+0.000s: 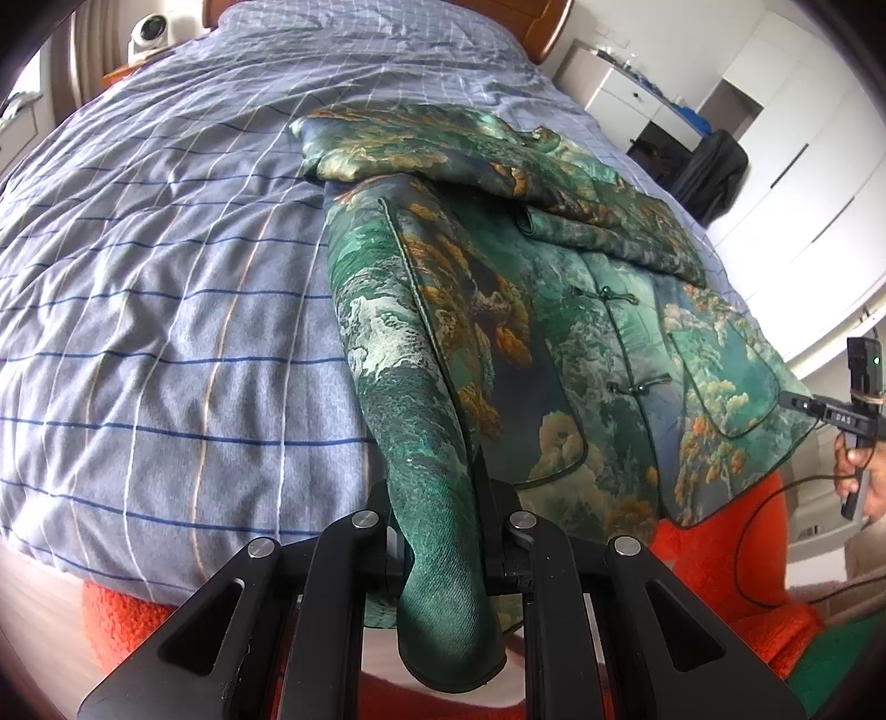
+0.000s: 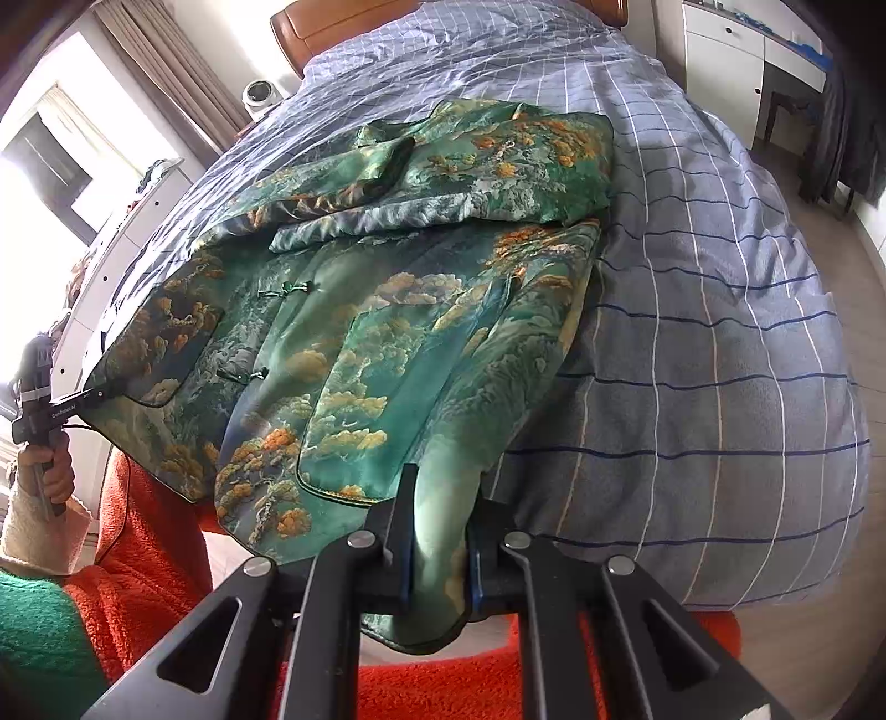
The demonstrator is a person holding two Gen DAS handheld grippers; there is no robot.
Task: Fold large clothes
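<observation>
A green brocade jacket (image 1: 554, 310) with gold tree patterns and frog buttons lies face up on the bed, sleeves folded across its chest; it also shows in the right wrist view (image 2: 387, 310). My left gripper (image 1: 437, 531) is shut on the jacket's left bottom hem corner, which hangs bunched over the bed's near edge. My right gripper (image 2: 440, 531) is shut on the right bottom hem corner. Each gripper shows in the other's view, at the far hem corner: the right one (image 1: 797, 401), the left one (image 2: 94, 394).
The bed (image 1: 166, 277) has a blue-grey checked duvet and a wooden headboard (image 2: 343, 22). An orange fleece garment (image 2: 149, 554) is below the hem. White drawers (image 1: 626, 94) and wardrobes stand right of the bed; a white camera (image 1: 147, 33) sits by the headboard.
</observation>
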